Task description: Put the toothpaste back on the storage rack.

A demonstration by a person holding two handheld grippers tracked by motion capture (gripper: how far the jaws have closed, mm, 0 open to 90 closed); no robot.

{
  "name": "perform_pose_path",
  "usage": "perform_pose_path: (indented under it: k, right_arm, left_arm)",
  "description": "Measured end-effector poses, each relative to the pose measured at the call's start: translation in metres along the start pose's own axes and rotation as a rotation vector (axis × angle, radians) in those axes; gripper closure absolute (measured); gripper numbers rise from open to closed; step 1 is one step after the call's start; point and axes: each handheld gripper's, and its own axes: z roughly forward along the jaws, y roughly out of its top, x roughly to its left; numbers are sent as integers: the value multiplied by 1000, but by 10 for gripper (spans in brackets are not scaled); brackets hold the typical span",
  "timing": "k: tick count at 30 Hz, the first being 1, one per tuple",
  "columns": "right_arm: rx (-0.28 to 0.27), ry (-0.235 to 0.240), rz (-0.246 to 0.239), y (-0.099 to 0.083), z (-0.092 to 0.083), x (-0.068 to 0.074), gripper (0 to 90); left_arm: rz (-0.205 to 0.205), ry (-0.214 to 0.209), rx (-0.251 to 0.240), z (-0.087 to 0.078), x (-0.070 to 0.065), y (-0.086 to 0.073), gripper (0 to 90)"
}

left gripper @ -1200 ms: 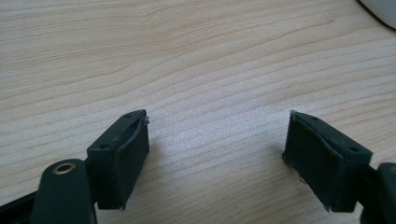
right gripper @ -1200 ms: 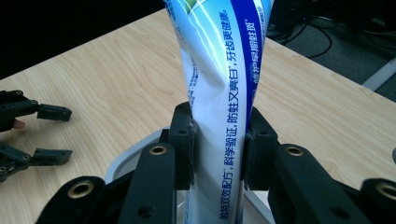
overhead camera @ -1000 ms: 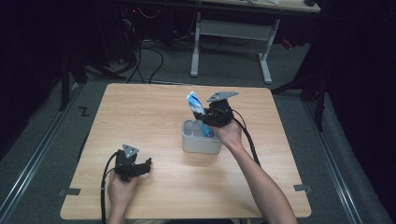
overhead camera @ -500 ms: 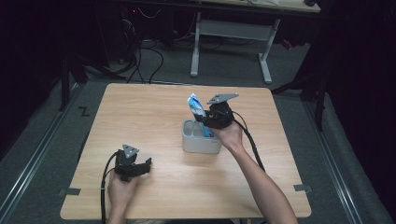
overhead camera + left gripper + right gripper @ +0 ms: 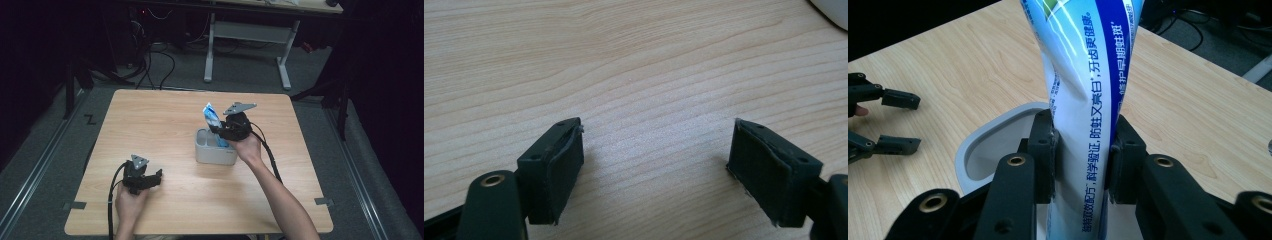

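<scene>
toothpaste tube top cut off by the right gripper view's upper edge, its lower end hidden behind the jaws, grey holder partly covered, its inside unseen

From my remote seat, the high view shows the table evenly lit from overhead while the room beyond its far edge and along both sides sinks into near-black. Shadows on the tabletop are short and soft, pooling just under the left gripper near the front edge. The picture is slightly soft, with no glare. In the left gripper view the wood grain is crisp between the jaws, a pale sheen sits at centre, and the near parts at the bottom corners blur. In the right gripper view the toothpaste tube carries soft highlights on its glossy skin; its print reads sharp, the table's far corner falls dark and hazy.
</scene>
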Motion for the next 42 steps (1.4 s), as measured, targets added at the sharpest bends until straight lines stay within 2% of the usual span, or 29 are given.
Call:
perform_pose_path:
  k: [3, 7, 11, 20, 37, 42]
  right_arm:
    - [2, -3, -14, 0, -1, 1, 694]
    - [5, -1, -6, 0, -1, 1, 694]
    - [38, -12, -23, -4, 2, 2, 694]
    - [37, -12, -8, -11, 1, -1, 692]
    - [34, -12, -6, -11, 2, -1, 676]
    - [25, -11, -6, -11, 3, 0, 645]
  left_arm:
    - [0, 0, 0, 0, 0, 0, 223]
    - [0, 0, 0, 0, 0, 0, 223]
    - [-1, 0, 0, 0, 0, 0, 223]
    - [0, 0, 0, 0, 0, 0, 223]
    - [0, 0, 0, 0, 0, 0, 224]
    - [-1, 0, -1, 0, 0, 0, 223]
